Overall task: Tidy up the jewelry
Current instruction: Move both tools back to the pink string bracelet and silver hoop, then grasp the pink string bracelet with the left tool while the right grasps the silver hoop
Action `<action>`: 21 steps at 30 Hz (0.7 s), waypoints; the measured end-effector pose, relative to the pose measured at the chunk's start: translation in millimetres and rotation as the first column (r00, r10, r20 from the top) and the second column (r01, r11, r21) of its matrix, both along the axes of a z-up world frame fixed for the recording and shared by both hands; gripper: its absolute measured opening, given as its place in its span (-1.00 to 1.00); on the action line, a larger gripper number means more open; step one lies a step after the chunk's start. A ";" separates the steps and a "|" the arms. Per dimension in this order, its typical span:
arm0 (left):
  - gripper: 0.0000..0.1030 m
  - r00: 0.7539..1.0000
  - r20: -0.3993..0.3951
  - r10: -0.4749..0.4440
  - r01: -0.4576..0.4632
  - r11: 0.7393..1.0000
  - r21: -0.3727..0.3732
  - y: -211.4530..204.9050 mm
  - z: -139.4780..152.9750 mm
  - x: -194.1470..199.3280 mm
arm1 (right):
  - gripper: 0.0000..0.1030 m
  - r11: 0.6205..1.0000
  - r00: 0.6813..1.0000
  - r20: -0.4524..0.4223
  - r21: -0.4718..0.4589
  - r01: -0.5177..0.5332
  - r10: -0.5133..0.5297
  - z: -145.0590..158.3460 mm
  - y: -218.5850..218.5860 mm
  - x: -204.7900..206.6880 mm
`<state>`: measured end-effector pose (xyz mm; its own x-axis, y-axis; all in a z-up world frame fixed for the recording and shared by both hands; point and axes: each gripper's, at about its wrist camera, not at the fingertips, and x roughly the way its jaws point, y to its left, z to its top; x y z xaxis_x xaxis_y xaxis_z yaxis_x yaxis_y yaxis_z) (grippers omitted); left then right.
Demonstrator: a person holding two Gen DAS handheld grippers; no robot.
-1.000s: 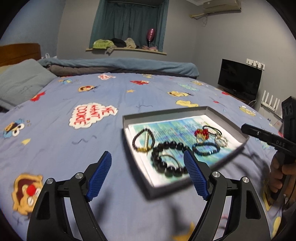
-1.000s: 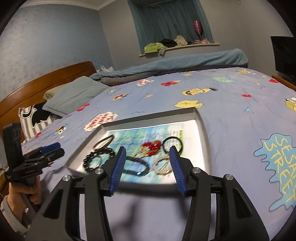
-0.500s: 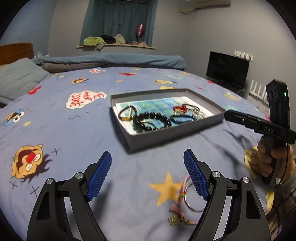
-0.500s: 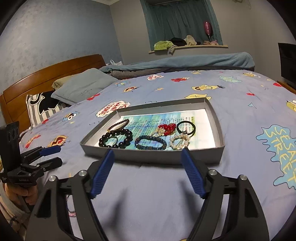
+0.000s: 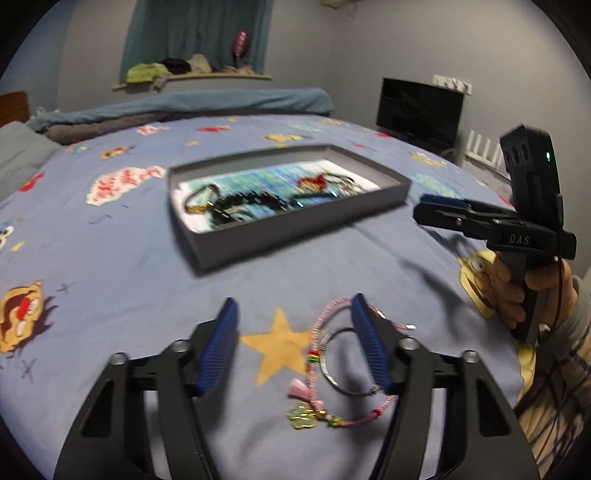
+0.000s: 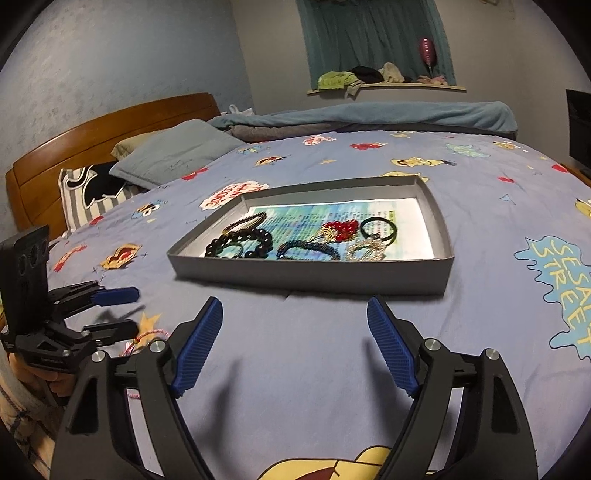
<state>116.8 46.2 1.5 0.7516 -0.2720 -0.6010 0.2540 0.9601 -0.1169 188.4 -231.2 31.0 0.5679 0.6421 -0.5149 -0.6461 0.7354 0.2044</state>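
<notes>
Left wrist view: the left gripper [image 5: 293, 343] hangs low over the bedsheet [image 5: 110, 266], fingers spread and holding nothing. A pink beaded bracelet [image 5: 314, 350] with a metal ring [image 5: 332, 373] lies on the sheet between the fingers, toward the right one, its long axis running roughly along them. The gray tray [image 5: 295, 236] of jewelry sits well ahead.

Right wrist view: the right gripper [image 6: 295, 345] hovers spread and empty before the tray [image 6: 310, 273]; the left gripper [image 6: 110, 310] is nearer the bracelet [image 6: 147, 334].

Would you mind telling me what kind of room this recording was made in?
Most likely a home bedroom. The work surface is a bed with a cartoon-print cover, there is a wooden headboard with pillows beside it, and a curtained window at the back.
</notes>
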 end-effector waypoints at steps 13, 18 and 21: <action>-0.94 0.998 -0.015 -0.059 0.059 0.998 -0.021 -4.0 -2.4 -1.9 | 0.83 0.998 0.998 -0.030 0.010 -0.056 0.056 -4.7 4.0 -6.4; -0.94 1.000 0.013 0.007 -0.007 0.998 -0.055 19.7 6.5 -7.4 | 0.83 0.995 0.991 -0.091 0.033 -0.097 0.100 -8.5 9.4 -9.3; -0.94 0.999 0.015 0.045 -0.044 0.997 -0.067 34.9 8.4 -11.5 | 0.83 0.992 0.990 -0.064 0.014 -0.128 0.129 -7.0 17.7 -19.1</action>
